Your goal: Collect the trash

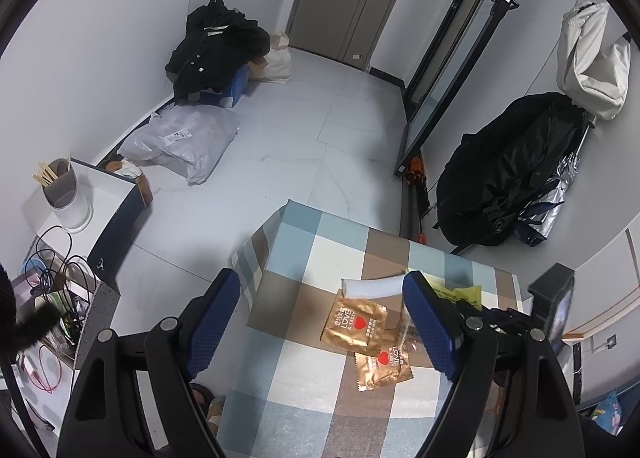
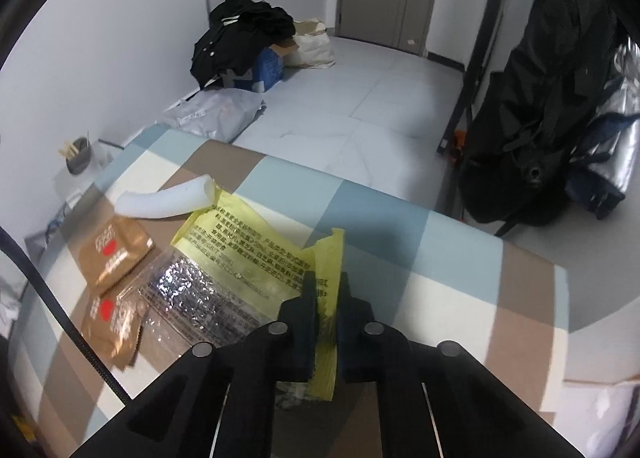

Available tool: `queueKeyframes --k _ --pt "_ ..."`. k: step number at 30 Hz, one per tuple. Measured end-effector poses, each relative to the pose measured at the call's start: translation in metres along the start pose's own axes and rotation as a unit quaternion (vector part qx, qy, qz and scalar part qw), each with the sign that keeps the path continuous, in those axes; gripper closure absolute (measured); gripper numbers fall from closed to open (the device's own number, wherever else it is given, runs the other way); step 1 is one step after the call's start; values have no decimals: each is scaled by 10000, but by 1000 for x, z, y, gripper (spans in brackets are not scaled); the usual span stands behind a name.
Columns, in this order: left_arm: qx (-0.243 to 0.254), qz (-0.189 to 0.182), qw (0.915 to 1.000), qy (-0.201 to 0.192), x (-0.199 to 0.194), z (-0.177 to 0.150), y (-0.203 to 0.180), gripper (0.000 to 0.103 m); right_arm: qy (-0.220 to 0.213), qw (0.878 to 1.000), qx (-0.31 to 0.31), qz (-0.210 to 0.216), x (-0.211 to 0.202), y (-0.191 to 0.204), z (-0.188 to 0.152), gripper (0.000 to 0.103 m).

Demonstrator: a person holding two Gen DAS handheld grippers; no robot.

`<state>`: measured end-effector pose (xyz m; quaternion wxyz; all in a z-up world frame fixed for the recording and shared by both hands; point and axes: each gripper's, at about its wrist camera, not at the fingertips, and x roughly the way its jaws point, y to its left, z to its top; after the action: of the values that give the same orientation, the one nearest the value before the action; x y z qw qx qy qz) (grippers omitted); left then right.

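Note:
On the checked tablecloth lies a crumpled yellow wrapper with black print. My right gripper is shut on its near flap, which runs up between the two black fingers. To the wrapper's left are a clear, silvery plastic wrapper, two gold sachets and a white foam tube. In the left wrist view my left gripper hangs open over the table, its blue pads wide apart and holding nothing. The gold sachets and the foam tube lie below it; the yellow wrapper shows behind its right finger.
Beyond the table is pale tiled floor with a grey plastic bag and black clothes heaped on a blue box. A black bag leans at the right wall. At the left, a low side table carries a cup of sticks and cables.

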<state>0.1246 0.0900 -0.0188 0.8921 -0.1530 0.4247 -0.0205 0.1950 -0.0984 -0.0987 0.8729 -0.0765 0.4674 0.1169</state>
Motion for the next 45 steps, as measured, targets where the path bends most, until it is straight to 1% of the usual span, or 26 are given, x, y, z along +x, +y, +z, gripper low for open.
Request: queueKeyframes --k 2,5,9,15,19,21,23,25,27,30,32,35,37,40,42,45 --pt "44 35 10000 -17 -1 -1 -1 22 -61 10000 -1 6 -10 0 -2 98" --pt "70 58 10000 -26 -2 -3 -2 22 -203 9997 161 12 -30 -6 -5 98" --pt "139 48 9999 -12 -1 -6 -5 22 -354 9989 292 12 -64 -15 -14 98" --pt "461 141 9988 -23 4 -14 -14 22 -528 9964 651 151 -105 -32 -29 98" --pt "675 75 9975 197 16 -23 -21 22 -798 9907 1060 308 -130 -45 -44 98" --pt "781 71 9959 449 27 -31 -25 22 -909 9869 1273 391 -138 -51 -52 98" --pt "872 56 9936 722 37 -41 -31 22 -983 9836 1439 460 -142 -55 -56 98" --pt "1001 22 9905 940 44 -51 -39 22 -1101 9819 1470 458 -146 -60 -59 98" --pt "1201 113 9872 1045 50 -61 -47 22 -1159 9812 1468 466 -149 -61 -60 98" --pt "1402 342 9837 1070 56 -67 -54 22 -1207 9802 1490 491 -152 -66 -62 98" --pt "1434 375 9829 1096 61 -66 -55 22 -1240 9786 1552 530 -154 -70 -65 98" --pt "1588 497 9793 1149 72 -59 -57 22 -1305 9761 1634 594 -158 -76 -64 98" --pt "1654 467 9779 1190 77 -54 -57 22 -1357 9751 1648 600 -160 -79 -63 98" --pt "1766 498 9729 1406 89 -51 -55 22 -1407 9736 1687 614 -162 -83 -64 98" --pt "1854 637 9689 1508 97 -50 -54 22 -1408 9729 1717 643 -162 -85 -64 98" --pt "1967 768 9660 1490 103 -47 -52 22 -1393 9735 1694 650 -161 -88 -63 98"
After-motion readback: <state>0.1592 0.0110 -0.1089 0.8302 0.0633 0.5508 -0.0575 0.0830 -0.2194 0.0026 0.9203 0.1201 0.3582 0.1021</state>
